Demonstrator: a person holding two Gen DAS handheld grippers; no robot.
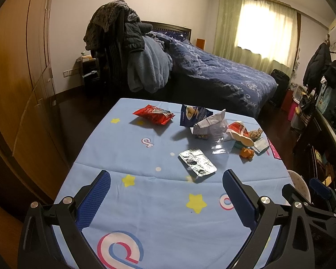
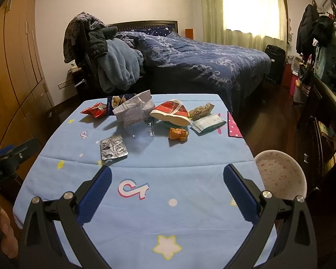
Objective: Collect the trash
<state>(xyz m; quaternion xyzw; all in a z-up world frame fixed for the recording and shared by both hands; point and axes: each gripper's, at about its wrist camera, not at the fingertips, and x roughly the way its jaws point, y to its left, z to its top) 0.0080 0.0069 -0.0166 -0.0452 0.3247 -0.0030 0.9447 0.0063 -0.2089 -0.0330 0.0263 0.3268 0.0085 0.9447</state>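
Trash lies on the far half of a table with a light blue cloth (image 1: 145,201) (image 2: 168,201): a silver blister pack (image 1: 197,161) (image 2: 113,146), a red snack bag (image 1: 154,113) (image 2: 94,109), a dark blue snack bag (image 1: 193,114), a white crumpled wrapper (image 1: 210,124) (image 2: 134,109), a red and white cup (image 1: 239,133) (image 2: 171,113), an orange crumpled scrap (image 1: 246,152) (image 2: 178,133) and a tissue pack (image 2: 207,122). My left gripper (image 1: 166,188) is open and empty above the near table. My right gripper (image 2: 167,186) is open and empty too.
A white bin with pink dots (image 2: 280,174) (image 1: 299,185) stands at the table's right edge. Behind the table are a bed with a blue quilt (image 1: 224,74), a chair piled with clothes (image 1: 123,44), a wooden wardrobe (image 1: 18,67) on the left and a cluttered cabinet (image 2: 324,112) on the right.
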